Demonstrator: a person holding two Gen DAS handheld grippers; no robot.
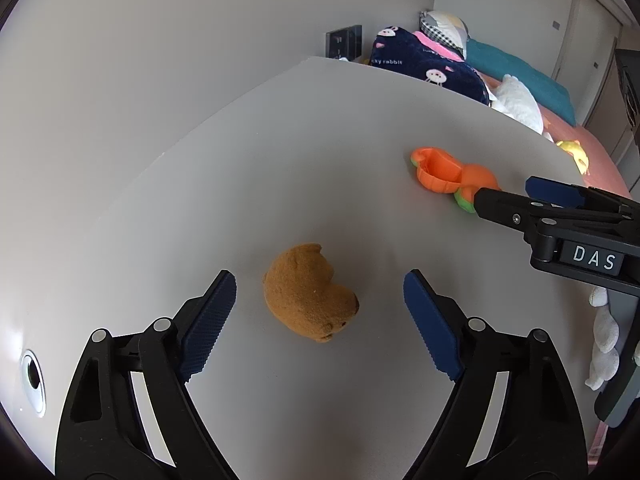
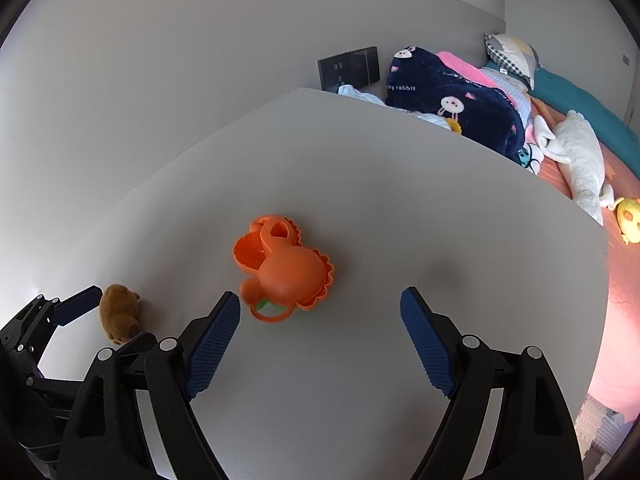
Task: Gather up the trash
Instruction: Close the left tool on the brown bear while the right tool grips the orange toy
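Note:
A small brown plush animal (image 1: 308, 294) lies on the white table (image 1: 280, 152). My left gripper (image 1: 320, 312) hangs over it, open, its blue pads on either side of the plush and clear of it. An orange plastic toy (image 2: 282, 268) with a green piece underneath lies further right on the table. My right gripper (image 2: 320, 330) is open just in front of that toy, nothing between its pads. In the left wrist view the right gripper (image 1: 532, 196) reaches in from the right beside the orange toy (image 1: 448, 174). The plush (image 2: 120, 312) and the left gripper's pad (image 2: 78, 306) show at the right wrist view's lower left.
A bed (image 2: 600, 152) lies beyond the table's far edge, with a navy rabbit blanket (image 2: 452, 100), a white plush (image 2: 580, 156), a yellow toy (image 2: 628, 216) and a pillow (image 2: 512, 54). A dark wall panel (image 2: 348, 68) sits on the wall. A round cable hole (image 1: 32, 378) is at the table's left.

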